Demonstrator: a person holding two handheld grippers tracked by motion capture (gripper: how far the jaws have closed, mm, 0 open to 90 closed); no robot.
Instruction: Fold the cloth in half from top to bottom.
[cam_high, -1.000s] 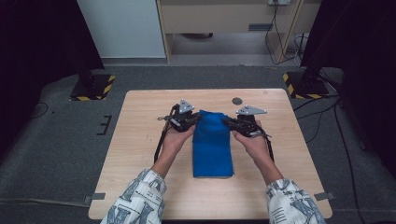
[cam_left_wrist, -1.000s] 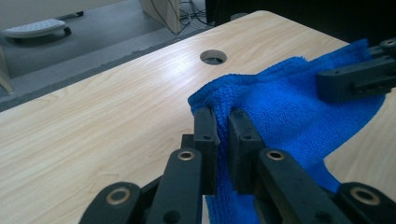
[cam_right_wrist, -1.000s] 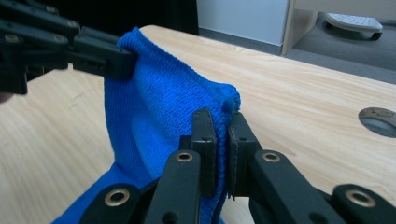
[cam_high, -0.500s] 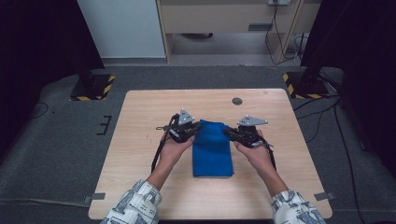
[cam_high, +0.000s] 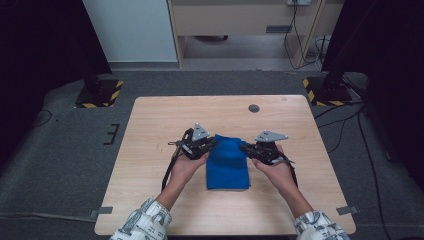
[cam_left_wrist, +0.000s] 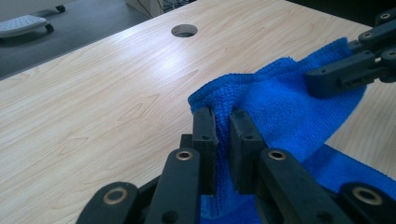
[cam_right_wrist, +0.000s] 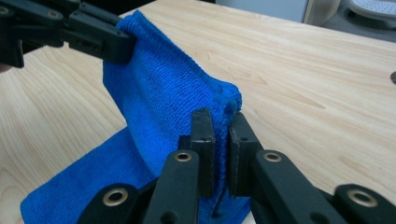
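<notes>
Two hand-held grippers, the left gripper and the right gripper, are built of matte black linked bars with brass-ringed pivot pins and flat rectangular jaws. Each carries a grey three-cornered plate and trails a black cable. The person's sleeves appear white with a dark leafy print.

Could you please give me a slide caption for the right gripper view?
Right gripper pinching one raised corner of a blue microfibre cloth above the wooden table.

Blue cloth, black tools w/ grey plates, light wood table, patterned white sleeves.
</notes>
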